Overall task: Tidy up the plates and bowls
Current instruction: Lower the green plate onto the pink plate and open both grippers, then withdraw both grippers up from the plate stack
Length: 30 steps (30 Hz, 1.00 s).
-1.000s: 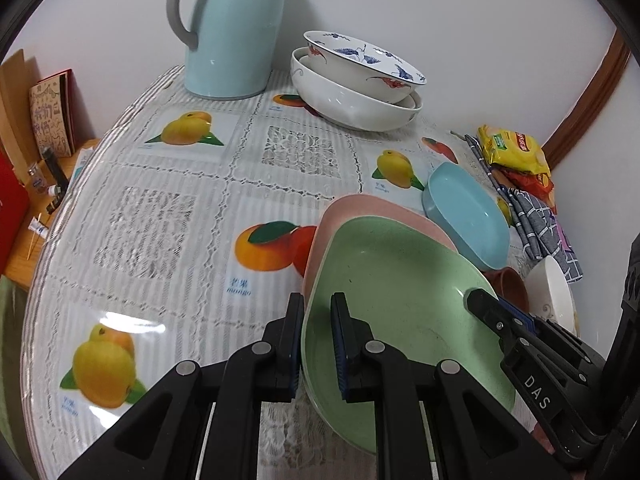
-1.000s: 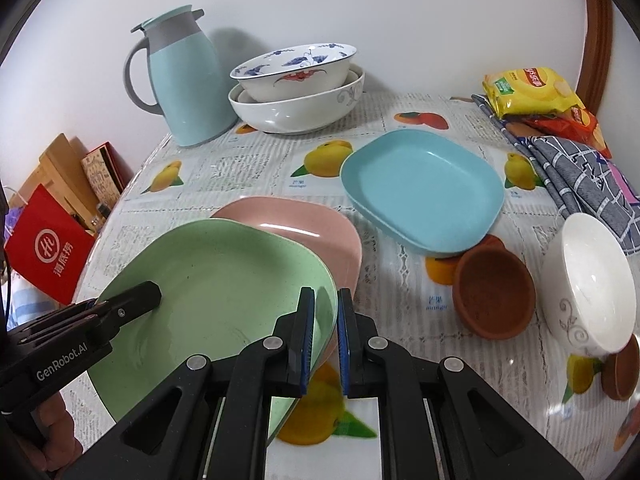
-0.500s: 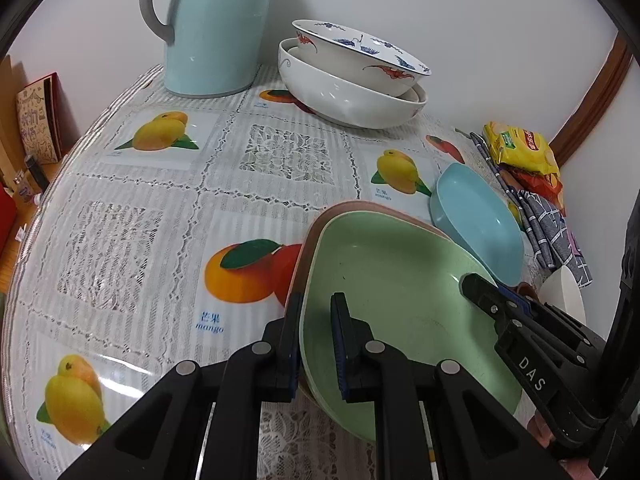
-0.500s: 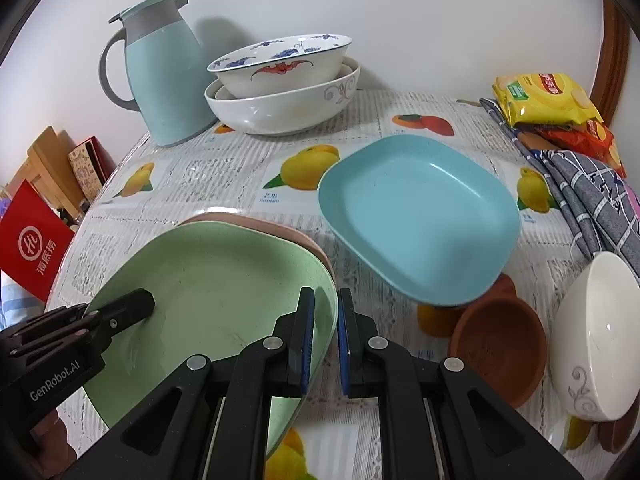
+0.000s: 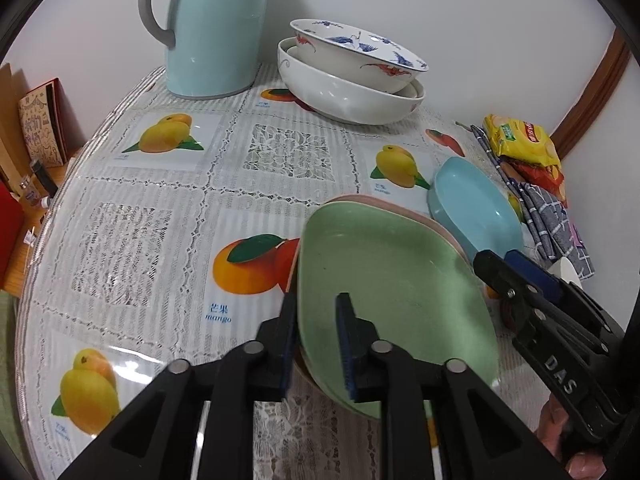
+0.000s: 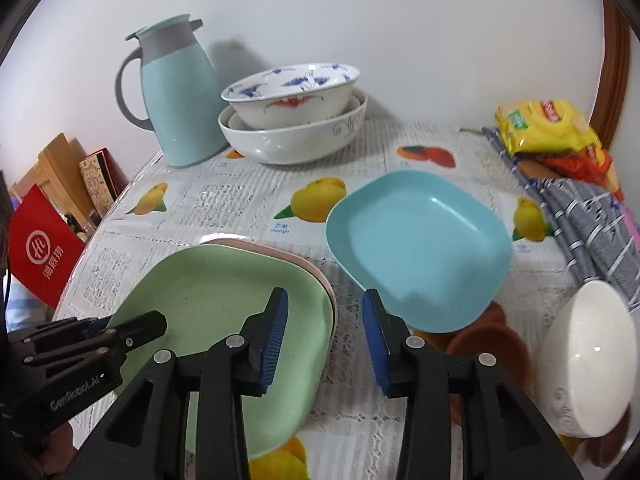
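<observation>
Green plate (image 5: 384, 280) stacked on pink plate (image 5: 436, 226), only a pink sliver showing, lower centre of desk (image 5: 160, 208), left claw (image 5: 316, 344) clamped on green plate's near rim, right claw (image 6: 324, 340) spread apart over the plate's edge, blue plate (image 6: 420, 248) tilted at right, brown bowl (image 6: 488, 348) partly hidden beneath it, white bowl (image 6: 588, 360) cut off at lower right.

green plate (image 6: 224, 312) on pink plate (image 6: 308, 270); fruit-print tablecloth (image 5: 160, 208).

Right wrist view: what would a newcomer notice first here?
The green plate lies stacked on a pink plate, front left, with the right gripper open at its edge. Beside it sits a blue plate; behind, two nested bowls and a pale blue jug.
</observation>
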{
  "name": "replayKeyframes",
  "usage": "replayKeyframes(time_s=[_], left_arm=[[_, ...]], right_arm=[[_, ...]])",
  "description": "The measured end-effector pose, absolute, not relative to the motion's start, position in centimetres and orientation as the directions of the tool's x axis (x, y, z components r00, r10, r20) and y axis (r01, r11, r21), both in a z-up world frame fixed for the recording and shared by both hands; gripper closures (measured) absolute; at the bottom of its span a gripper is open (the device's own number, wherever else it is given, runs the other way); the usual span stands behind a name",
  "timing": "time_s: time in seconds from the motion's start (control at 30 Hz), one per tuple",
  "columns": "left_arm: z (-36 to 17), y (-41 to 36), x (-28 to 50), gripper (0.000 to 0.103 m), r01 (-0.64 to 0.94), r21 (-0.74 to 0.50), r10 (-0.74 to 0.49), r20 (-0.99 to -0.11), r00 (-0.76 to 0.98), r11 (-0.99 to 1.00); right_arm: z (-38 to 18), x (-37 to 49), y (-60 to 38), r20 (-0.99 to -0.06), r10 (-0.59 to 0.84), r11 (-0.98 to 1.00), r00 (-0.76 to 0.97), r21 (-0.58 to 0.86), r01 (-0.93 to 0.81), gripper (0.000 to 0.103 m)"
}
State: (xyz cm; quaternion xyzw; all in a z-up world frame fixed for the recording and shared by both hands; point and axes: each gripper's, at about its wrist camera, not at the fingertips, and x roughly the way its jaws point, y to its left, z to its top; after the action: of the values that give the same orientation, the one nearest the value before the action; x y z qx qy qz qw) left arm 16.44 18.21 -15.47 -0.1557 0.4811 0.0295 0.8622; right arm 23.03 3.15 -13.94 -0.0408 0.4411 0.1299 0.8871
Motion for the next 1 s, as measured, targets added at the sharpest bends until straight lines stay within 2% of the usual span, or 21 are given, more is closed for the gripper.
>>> replayKeyframes(time_s=[0.03, 0.1, 0.17, 0.33, 0.47, 0.57, 0.6, 0.67, 0.77, 1.0], left_arm=[[-15.2, 18.1, 16.2, 0.07, -0.195, -0.243, -0.102, -0.835, 0.541, 0.95], [-14.4, 18.0, 15.4, 0.041, -0.207, -0.216, -0.064, -0.825, 0.562, 0.954], [-13.5, 17.8, 14.4, 0.035, -0.209, -0.202, -0.039, -0.803, 0.595, 0.957], [-11.9, 17.3, 12.9, 0.035, -0.21, -0.216, -0.045, -0.79, 0.612, 0.954], [-10.4, 16.5, 11.7, 0.027, -0.222, -0.215, -0.031, -0.782, 0.622, 0.951], [-9.2, 15.9, 10.7, 0.026, -0.24, -0.203, -0.01, -0.783, 0.622, 0.949], [-8.8, 15.8, 10.3, 0.025, -0.241, -0.213, -0.016, -0.779, 0.627, 0.947], [-8.2, 15.6, 9.5, 0.023, -0.241, -0.24, -0.034, -0.772, 0.634, 0.941], [-7.3, 15.0, 8.4, 0.023, -0.236, -0.245, -0.035, -0.758, 0.651, 0.94], [-5.1, 12.7, 5.6, 0.023, -0.168, -0.24, -0.055, -0.709, 0.703, 0.956]], right_arm=[[-13.5, 22.6, 3.0, -0.789, 0.199, 0.962, 0.582, 0.044, -0.269, 0.054], [-13.0, 21.9, 2.7, -0.78, 0.207, 0.961, 0.59, 0.048, -0.274, 0.047], [-12.3, 20.9, 2.4, -0.774, 0.214, 0.959, 0.595, 0.051, -0.279, 0.04], [-11.1, 18.4, 1.6, -0.765, 0.205, 0.962, 0.61, 0.042, -0.271, 0.039], [-10.0, 16.4, 0.6, -0.76, 0.177, 0.969, 0.625, 0.021, -0.248, 0.039], [-9.1, 14.9, -0.4, -0.755, 0.165, 0.974, 0.635, 0.023, -0.226, 0.038], [-8.7, 14.4, -0.9, -0.75, 0.155, 0.978, 0.643, 0.024, -0.207, 0.037], [-8.2, 13.6, -1.7, -0.757, 0.132, 0.985, 0.64, 0.028, -0.17, 0.026], [-7.9, 12.7, -3.0, -0.8, 0.106, 0.99, 0.591, 0.031, -0.136, 0.025], [-6.1, 9.4, -4.9, -0.787, 0.058, 0.997, 0.614, 0.009, -0.083, 0.018]])
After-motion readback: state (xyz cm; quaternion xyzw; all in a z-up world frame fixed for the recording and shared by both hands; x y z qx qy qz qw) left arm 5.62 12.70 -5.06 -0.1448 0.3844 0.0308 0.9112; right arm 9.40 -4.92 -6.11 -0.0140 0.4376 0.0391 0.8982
